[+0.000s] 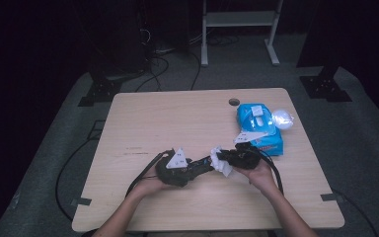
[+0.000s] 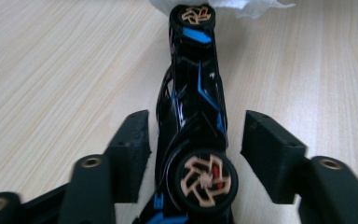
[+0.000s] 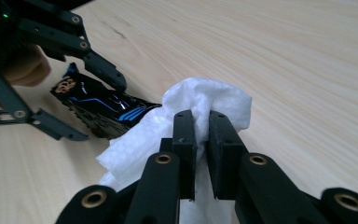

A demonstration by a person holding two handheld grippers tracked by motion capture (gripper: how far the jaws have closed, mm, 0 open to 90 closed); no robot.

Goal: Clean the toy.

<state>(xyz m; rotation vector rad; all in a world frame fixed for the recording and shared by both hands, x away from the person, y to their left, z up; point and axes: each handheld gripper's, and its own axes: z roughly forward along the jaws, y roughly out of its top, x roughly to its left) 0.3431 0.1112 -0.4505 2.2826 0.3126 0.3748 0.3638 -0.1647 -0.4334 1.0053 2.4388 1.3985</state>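
Left gripper (image 1: 203,167): black body, grey three-cornered plate on top, black cable trailing off toward 8 o'clock. Right gripper (image 1: 220,159): same black build and plate, thick cable looping toward 5 o'clock. Jaws: matte black blocks on linked bars, brass-coloured rivets at the pivots. Forearms bare, apparently no sleeves.

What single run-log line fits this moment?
left gripper: open around toy car | right gripper: shut on wipe
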